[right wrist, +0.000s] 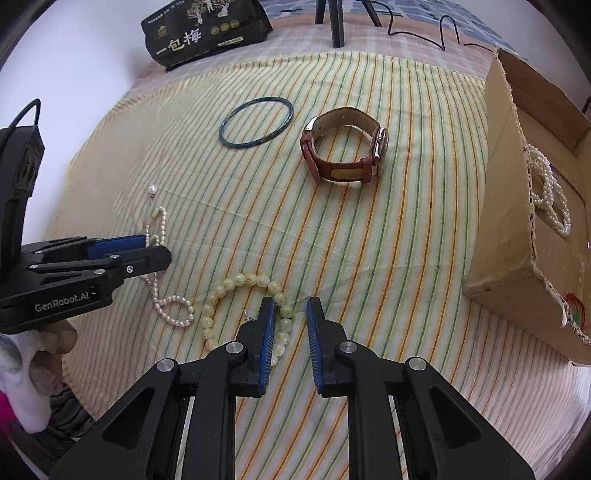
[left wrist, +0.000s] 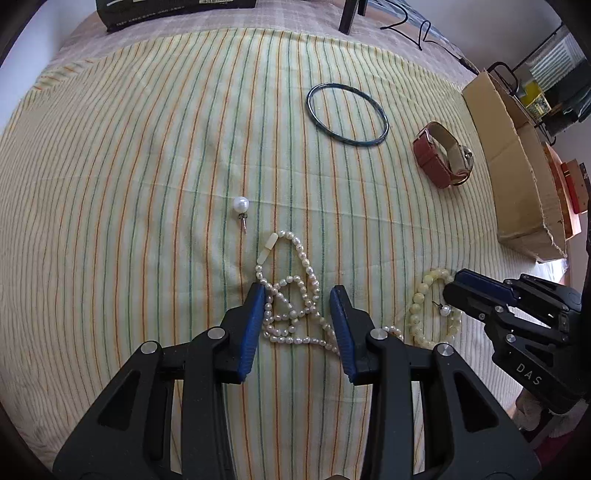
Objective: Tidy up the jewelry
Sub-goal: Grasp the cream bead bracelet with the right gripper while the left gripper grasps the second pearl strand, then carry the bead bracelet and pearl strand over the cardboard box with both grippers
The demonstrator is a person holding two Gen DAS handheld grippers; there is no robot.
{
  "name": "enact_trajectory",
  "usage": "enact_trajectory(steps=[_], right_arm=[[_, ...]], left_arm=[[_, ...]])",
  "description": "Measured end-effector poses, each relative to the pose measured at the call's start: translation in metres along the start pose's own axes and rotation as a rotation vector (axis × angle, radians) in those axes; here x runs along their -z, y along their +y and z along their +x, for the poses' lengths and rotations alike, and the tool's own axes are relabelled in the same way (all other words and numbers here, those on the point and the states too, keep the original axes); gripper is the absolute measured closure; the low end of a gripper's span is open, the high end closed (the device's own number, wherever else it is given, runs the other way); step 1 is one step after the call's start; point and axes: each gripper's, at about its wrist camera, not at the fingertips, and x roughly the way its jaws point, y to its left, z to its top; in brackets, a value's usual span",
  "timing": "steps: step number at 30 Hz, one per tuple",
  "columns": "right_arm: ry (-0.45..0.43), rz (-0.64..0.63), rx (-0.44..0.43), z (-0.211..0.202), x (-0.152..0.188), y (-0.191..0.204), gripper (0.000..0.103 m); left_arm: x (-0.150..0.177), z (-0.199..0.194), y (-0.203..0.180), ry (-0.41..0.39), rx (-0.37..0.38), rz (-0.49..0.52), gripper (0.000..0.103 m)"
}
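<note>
A tangled pearl necklace [left wrist: 291,299] lies on the striped cloth between the fingers of my open left gripper [left wrist: 298,293]; it also shows in the right wrist view [right wrist: 173,308]. A pale yellow bead bracelet [right wrist: 243,295] lies under my open right gripper [right wrist: 290,304], with part of it between the fingers. The bracelet [left wrist: 421,314] and a small pearl earring [left wrist: 444,309] inside it show in the left wrist view. A second pearl earring [left wrist: 241,205] lies apart. A teal bangle [left wrist: 347,115] and a red-strapped watch [left wrist: 441,155] lie farther back.
A cardboard box [right wrist: 517,206] stands at the right and holds a pearl strand [right wrist: 550,192]. A dark printed package [right wrist: 207,31] lies at the far edge, with black stand legs [right wrist: 334,22] and a cable [right wrist: 443,29] behind.
</note>
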Motion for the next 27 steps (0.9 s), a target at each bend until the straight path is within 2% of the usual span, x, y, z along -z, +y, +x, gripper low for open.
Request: enact_trajectory(steps=[4,9,10,14,22,27], right_arm=[[-0.005,-0.025,0.034,0.003,-0.001,0.006,0.093],[-0.017,-0.038,0.051,0.003,-0.002,0.009,0.096],[-0.019,-0.039,0.052,0.005,-0.003,0.011,0.097],[-0.036,-0.033,0.041,0.0,-0.003,0.01,0.097],[-0.093,-0.043,-0.003,-0.027,-0.003,0.015,0.097],[-0.129,-0.051,-0.017,-0.041,0.002,0.018,0.097]], left_arm=[[0.001,0.002,-0.009,-0.029,-0.047,0.047,0.07],[-0.001,0.003,-0.006,-0.05,-0.056,0.04,0.095],[-0.001,0.002,-0.005,-0.052,-0.054,0.035,0.096],[0.001,-0.004,-0.001,-0.064,-0.039,0.023,0.098],[0.005,-0.039,0.005,-0.122,0.054,-0.006,0.098],[0.001,-0.057,-0.005,-0.159,0.113,-0.023,0.098]])
